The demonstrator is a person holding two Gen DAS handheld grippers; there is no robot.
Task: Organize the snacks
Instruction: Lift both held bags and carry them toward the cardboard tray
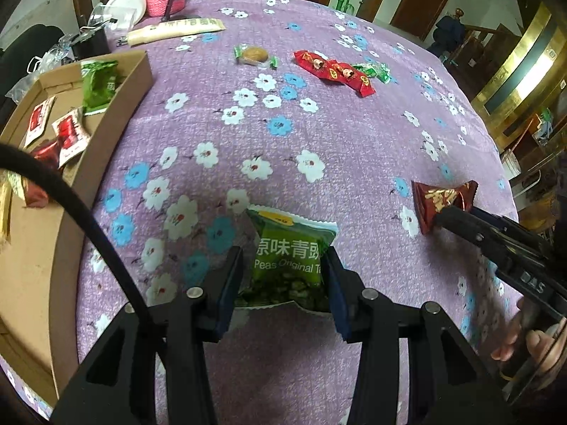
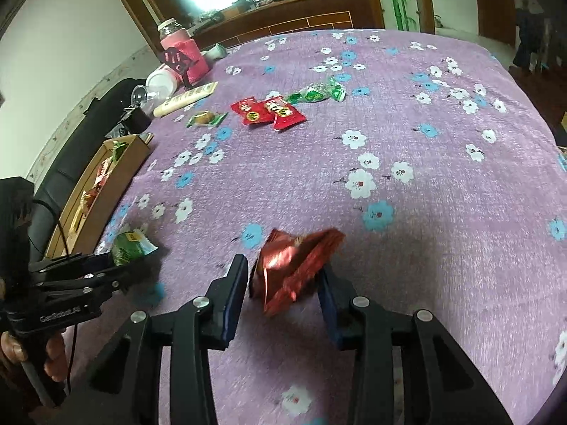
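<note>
Pea packet's (image 1: 288, 258) lower edge hidden

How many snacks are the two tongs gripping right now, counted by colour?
Green plastic pea packet, in the left tongs: 1
Dark red foil packet, in the right tongs: 1
Total: 2

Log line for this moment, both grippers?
left gripper: shut on green pea packet | right gripper: shut on red snack packet | cardboard box: part filled
</note>
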